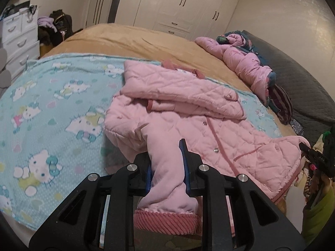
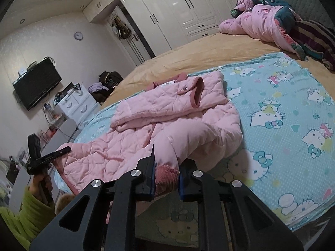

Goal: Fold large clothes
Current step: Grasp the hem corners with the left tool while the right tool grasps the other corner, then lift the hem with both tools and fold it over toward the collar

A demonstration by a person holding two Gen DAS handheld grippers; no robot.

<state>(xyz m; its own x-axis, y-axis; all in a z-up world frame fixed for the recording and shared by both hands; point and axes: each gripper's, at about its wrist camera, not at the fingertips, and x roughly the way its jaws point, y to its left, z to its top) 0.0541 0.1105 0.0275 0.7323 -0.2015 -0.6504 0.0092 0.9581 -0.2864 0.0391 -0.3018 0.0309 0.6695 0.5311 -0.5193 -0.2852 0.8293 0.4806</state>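
Left wrist view: the left gripper (image 1: 167,167) pinches a sleeve (image 1: 167,179) of the pink quilted jacket (image 1: 188,113), its blue pads pressed on the fabric from both sides, with the ribbed darker-pink cuff (image 1: 167,219) hanging out below the jaws. The jacket lies on a blue cat-print blanket (image 1: 52,108) spread over a tan bed cover (image 1: 129,39). Its upper part is folded across itself, a snap button showing near the edge. At the far right the right gripper (image 1: 309,152) shows beside the jacket's hem.

Right wrist view: the right gripper (image 2: 166,177) is clamped on the other cuff (image 2: 167,174), the fuzzy pink rib squeezed between its pads, and that sleeve (image 2: 188,142) rises from the jacket (image 2: 167,108) toward the camera. At the left, a hand (image 2: 41,184) in a green sleeve (image 2: 25,213) holds the left gripper (image 2: 58,152) at the jacket's hem. More pink and dark bedding (image 2: 261,23) is heaped at the head of the bed, well apart from the jacket. White wardrobes (image 2: 178,10) line the far wall.
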